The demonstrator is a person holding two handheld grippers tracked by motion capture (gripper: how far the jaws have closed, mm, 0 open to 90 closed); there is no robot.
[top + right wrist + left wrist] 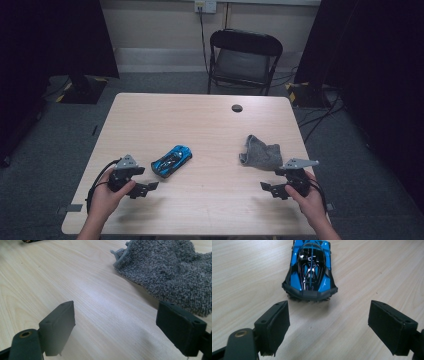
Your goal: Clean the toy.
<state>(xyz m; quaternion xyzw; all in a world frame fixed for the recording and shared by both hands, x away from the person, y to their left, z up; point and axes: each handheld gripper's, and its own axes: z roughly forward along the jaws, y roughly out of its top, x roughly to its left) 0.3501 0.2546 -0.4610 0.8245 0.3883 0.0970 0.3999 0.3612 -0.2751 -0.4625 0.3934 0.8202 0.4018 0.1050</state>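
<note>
Facing the blue toy car (310,267), left gripper (328,325) gapes, nothing between its jaws

No readable text anywhere (toy car (310,270) seemingly unmarked); no labels.

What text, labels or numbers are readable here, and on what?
None readable.
Blue toy car: black and blue paint pattern, no lettering visible.
Grey cloth: no tag visible.
Wall socket plate: too small to read.
Hazard-striped stand bases: stripes, no words.
</note>
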